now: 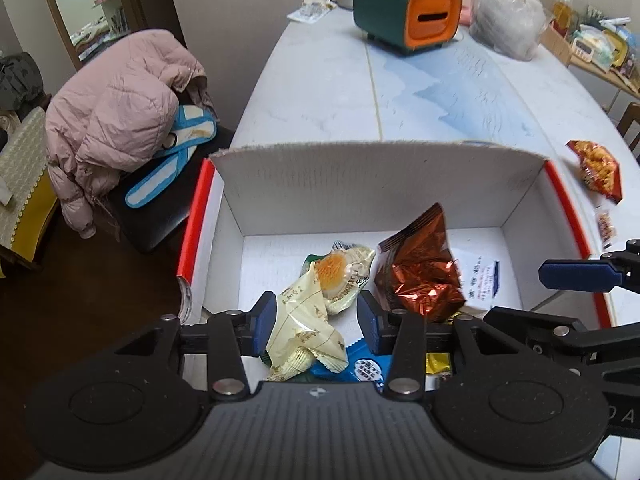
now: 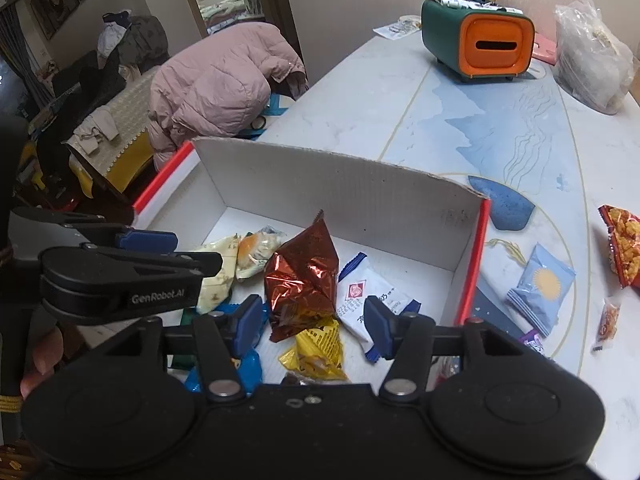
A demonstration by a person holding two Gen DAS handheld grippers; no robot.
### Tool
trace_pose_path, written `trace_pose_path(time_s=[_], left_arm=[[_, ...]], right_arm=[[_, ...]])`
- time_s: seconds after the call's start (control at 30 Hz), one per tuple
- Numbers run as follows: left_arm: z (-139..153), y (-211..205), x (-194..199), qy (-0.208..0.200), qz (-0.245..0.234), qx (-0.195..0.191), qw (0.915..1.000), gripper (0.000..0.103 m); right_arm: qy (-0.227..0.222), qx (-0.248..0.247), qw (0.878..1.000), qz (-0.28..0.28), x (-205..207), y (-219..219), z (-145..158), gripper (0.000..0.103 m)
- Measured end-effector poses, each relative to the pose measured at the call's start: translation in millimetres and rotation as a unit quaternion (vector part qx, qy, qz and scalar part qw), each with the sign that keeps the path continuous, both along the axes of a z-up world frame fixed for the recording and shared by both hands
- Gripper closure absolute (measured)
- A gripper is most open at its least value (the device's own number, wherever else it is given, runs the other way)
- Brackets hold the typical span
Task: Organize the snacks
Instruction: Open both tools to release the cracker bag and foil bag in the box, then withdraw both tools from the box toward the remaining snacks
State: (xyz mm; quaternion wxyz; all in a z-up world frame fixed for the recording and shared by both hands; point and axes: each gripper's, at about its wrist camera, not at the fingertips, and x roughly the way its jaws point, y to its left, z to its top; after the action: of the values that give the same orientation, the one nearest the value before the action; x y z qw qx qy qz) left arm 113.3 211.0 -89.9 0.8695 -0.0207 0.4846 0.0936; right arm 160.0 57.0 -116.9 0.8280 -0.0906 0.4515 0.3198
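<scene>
From the left wrist, the left gripper (image 1: 318, 322) hangs over the near end of a white cardboard box (image 1: 380, 184) with red edges, which stands on the pale counter (image 1: 320, 92). Its blue-padded fingers (image 1: 266, 322) stand partly open, and the cream wrapper (image 1: 308, 320) of a small cake lies loose in the gap between them; the pads do not press on it, so nothing is held. To the right of it in the box sits a crumpled copper-red foil packet (image 1: 420, 272), with a blue packet (image 1: 366, 368) and a scrap of yellow one (image 1: 438, 362) nearer the camera. One blue finger of the other gripper shows at the right edge (above the box's red side). Out on the counter lie a red snack bag (image 1: 598, 170), a green and orange tissue holder (image 1: 408, 14) and a clear plastic bag (image 1: 506, 20); a pink padded coat (image 1: 124, 108) is heaped on a chair to the left. From the right wrist, the right gripper (image 2: 314, 322) also hangs over the box (image 2: 340, 192), its fingers (image 2: 378, 322) about half open and closed on nothing: the foil packet (image 2: 302, 280) stands up between and beyond them, a white sachet (image 2: 360, 300) lies just beside the right pad and a yellow packet (image 2: 320, 348) lies below the gap. The left gripper (image 2: 180, 248) reaches in from the left over the cream wrapper (image 2: 216, 268). On the counter (image 2: 360, 100) right of the box are a pale blue sachet (image 2: 542, 284) and the red snack bag (image 2: 622, 240).
</scene>
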Motion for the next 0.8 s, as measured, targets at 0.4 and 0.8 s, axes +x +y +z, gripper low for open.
trace_pose_path(time_s=[0.4,0.8], left_arm=[[39,-31,-23,-0.049,-0.037,-0.021,0.9979,0.050],[58,-79,-29,-0.077,-0.072,-0.042,0.9936,0.042]], right_arm=[[-0.015,0.037,0.999,-0.008,-14,-33,27,0.039],[-0.039,0.056,0.997,-0.025,-23,-97,47,0.023]])
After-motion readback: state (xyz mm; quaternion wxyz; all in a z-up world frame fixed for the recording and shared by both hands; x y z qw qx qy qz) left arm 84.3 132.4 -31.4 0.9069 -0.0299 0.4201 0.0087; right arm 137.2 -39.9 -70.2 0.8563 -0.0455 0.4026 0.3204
